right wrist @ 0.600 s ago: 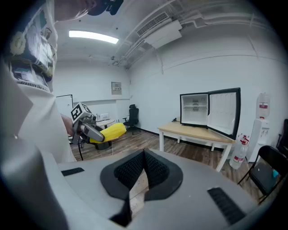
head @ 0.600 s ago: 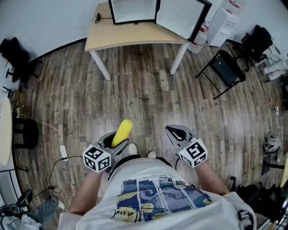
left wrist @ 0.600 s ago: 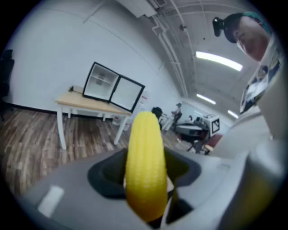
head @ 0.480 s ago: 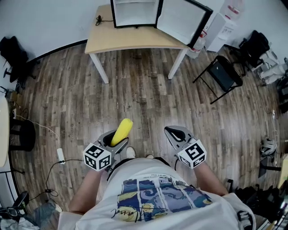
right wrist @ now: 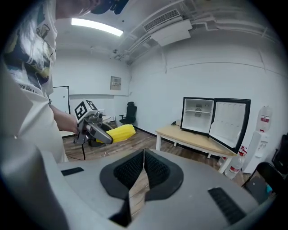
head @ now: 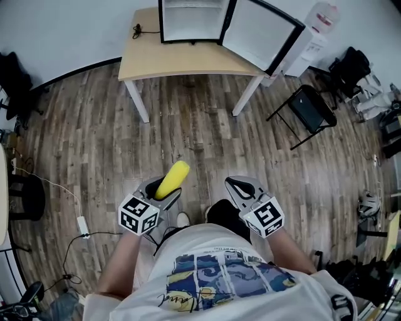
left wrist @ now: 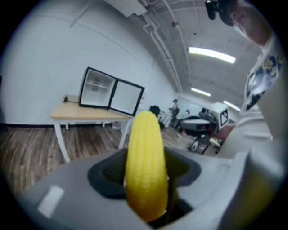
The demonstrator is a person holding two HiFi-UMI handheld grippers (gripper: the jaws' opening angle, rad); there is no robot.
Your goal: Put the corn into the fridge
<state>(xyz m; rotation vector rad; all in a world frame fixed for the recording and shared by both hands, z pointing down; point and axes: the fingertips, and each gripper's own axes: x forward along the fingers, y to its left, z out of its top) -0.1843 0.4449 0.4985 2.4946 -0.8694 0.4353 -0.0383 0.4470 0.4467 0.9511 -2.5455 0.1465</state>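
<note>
A yellow corn cob (head: pixel 172 179) sticks forward out of my left gripper (head: pixel 160 191), whose jaws are shut on its lower end; it fills the middle of the left gripper view as corn (left wrist: pixel 144 166). My right gripper (head: pixel 241 188) is beside it at the same height, jaws together with nothing between them (right wrist: pixel 143 173). The small black fridge (head: pixel 191 20) stands on a light wooden table (head: pixel 188 59) ahead, its door (head: pixel 263 31) swung open to the right. The fridge (right wrist: pixel 198 116) shows white shelves inside. From the right gripper view the corn (right wrist: pixel 116 133) and left gripper (right wrist: pixel 92 126) appear at left.
A black folding chair (head: pixel 310 106) stands right of the table, a water bottle (head: pixel 319 19) and white boxes behind it. Cables and a power strip (head: pixel 81 224) lie on the wooden floor at left. Bags and gear crowd the right edge.
The table and fridge have come a little closer and lower in the head view. Both grippers keep their pose, the corn still held.
</note>
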